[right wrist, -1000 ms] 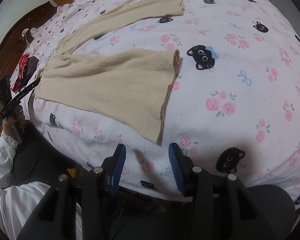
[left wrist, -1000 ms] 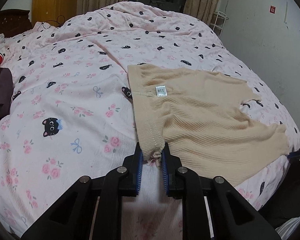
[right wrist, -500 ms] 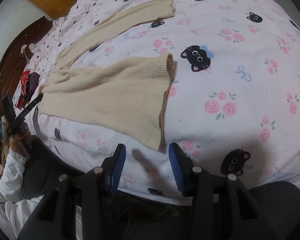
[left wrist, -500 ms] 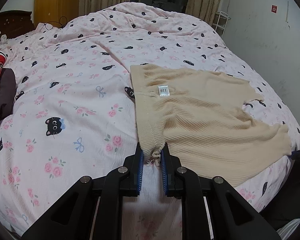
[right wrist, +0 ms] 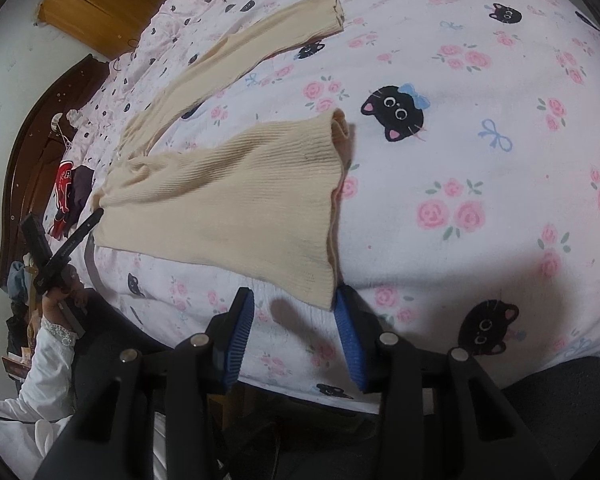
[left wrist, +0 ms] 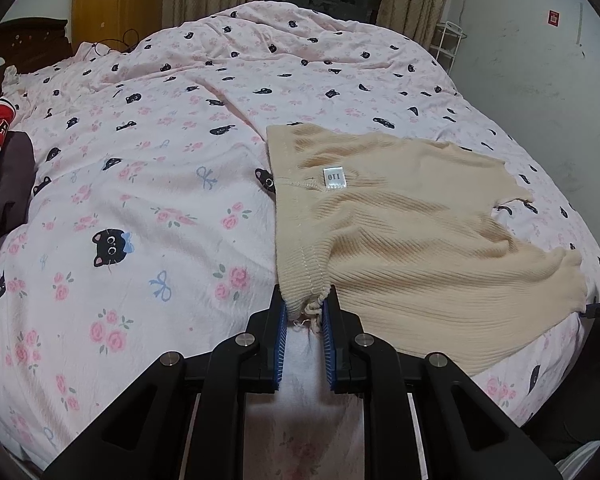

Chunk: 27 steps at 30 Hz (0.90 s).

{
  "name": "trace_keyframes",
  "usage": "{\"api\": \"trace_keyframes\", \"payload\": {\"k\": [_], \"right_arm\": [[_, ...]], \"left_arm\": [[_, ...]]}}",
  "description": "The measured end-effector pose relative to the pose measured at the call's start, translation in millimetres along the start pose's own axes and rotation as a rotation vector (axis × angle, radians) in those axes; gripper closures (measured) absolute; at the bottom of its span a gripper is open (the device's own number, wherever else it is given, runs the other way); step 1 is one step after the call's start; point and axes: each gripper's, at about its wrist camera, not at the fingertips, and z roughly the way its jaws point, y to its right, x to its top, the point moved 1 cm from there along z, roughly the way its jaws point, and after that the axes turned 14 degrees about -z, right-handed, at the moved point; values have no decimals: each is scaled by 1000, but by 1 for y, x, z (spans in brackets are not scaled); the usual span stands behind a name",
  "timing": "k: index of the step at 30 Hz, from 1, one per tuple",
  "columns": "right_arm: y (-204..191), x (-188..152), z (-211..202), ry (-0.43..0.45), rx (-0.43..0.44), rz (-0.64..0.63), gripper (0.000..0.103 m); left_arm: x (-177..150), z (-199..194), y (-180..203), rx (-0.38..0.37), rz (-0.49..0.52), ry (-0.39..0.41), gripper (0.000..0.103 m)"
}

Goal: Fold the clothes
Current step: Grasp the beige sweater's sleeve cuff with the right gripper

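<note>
A cream ribbed-knit sweater [left wrist: 412, 236] lies spread flat near the edge of a bed covered by a pink quilt printed with black cats and roses [left wrist: 148, 184], its long sleeve [right wrist: 256, 52] stretched away across the cover. The left gripper [left wrist: 305, 312] is pinched narrow on the sweater's near shoulder corner, the knit bunched between its blue pads. The right gripper [right wrist: 294, 312] stands wide, its jaws straddling the near hem corner [right wrist: 320, 292] without closing on it. The knit looks light, soft and stretchy, so it will likely sag and drag rather than hold shape; corners and the seamed hem seem the surest holds. The bed edge sits just beside both grippers, while open quilt lies beyond for folding; dark and red clothes [left wrist: 0, 168] lie well apart.
</note>
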Motion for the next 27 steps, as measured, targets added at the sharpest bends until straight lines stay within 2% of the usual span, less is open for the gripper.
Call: {"api": "trace_keyframes", "payload": {"k": [2, 8, 13, 19, 25, 27], "right_arm": [[2, -1, -1, 3, 9, 11, 68], [5, -3, 0, 9, 43, 33, 95], [6, -4, -3, 41, 55, 30, 95], [13, -4, -15, 131, 138, 63, 96], [28, -4, -36, 271, 251, 147, 96], [31, -4, -39, 292, 268, 164, 96]], "left_arm": [[-1, 0, 0, 2, -1, -2, 89], [-1, 0, 0, 2, 0, -4, 89], [0, -2, -6, -26, -37, -8, 88], [2, -11, -14, -98, -94, 4, 84], [-3, -10, -6, -81, -43, -12, 79], [-5, -11, -3, -69, -28, -10, 79]]}}
